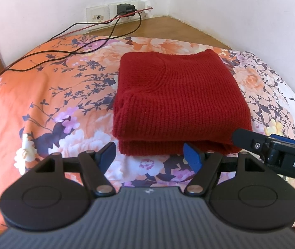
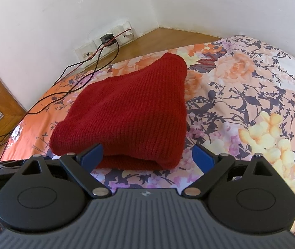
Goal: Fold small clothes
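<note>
**Red knit folded, both grippers parked at its near edge**

A floral bedsheet (image 1: 49, 108) is spread across the whole surface, orange at the left and paler toward the right, with a wooden ledge (image 1: 168, 23) and white wall beyond its far edge. In the middle of it, a red knitted sweater (image 1: 174, 95) is laid as a thick, roughly square stack, its folded layers visible along the near edge. The fold is judged essentially complete; what may remain is a light squaring of the stack.

The left gripper (image 1: 150, 155) is held just short of that near edge, its jaws spread wide and nothing pinched. The right gripper (image 2: 147, 155) is likewise positioned at the near edge, its jaws spread and empty, its left blue pad (image 2: 92, 152) just in front of the knit; contact cannot be told. In the left wrist view its black finger is seen at the sweater's near right corner.

If tidying is done, the layers should be pressed down or nudged from the sides rather than pulled, since loose knit is likely to drag and unfold.

Open sheet is left on the right and near sides. On the far left, black and red cables (image 1: 81, 47) trail from a wall charger (image 1: 124, 9) across the sheet and should be avoided.
</note>
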The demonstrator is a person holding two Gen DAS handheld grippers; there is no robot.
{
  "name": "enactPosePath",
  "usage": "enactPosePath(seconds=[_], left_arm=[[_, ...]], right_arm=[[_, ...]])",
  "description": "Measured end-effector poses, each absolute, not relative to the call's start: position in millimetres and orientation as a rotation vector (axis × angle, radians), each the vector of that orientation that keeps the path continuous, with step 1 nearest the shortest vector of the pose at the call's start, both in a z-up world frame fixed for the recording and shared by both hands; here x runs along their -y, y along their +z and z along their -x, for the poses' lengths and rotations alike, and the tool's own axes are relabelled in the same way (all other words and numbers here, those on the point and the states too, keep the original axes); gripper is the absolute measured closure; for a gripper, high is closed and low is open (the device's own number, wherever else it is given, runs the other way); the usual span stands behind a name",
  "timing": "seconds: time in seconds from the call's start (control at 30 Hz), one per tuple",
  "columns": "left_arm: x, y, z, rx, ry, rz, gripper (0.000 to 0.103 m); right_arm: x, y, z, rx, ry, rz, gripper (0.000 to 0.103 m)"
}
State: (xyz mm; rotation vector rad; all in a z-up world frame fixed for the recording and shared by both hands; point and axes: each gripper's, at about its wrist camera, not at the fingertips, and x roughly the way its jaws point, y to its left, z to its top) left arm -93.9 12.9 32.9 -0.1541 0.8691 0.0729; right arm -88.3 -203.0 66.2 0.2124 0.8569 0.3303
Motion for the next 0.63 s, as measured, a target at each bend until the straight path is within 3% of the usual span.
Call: enactPosePath(seconds=[0.63], left_arm=[[-14.0,32.3,91.8,-0.876,0.08,0.165,0.03]], right_arm=[[209.1,67.1,82.1,-0.846,0.33,-0.209,0.006]])
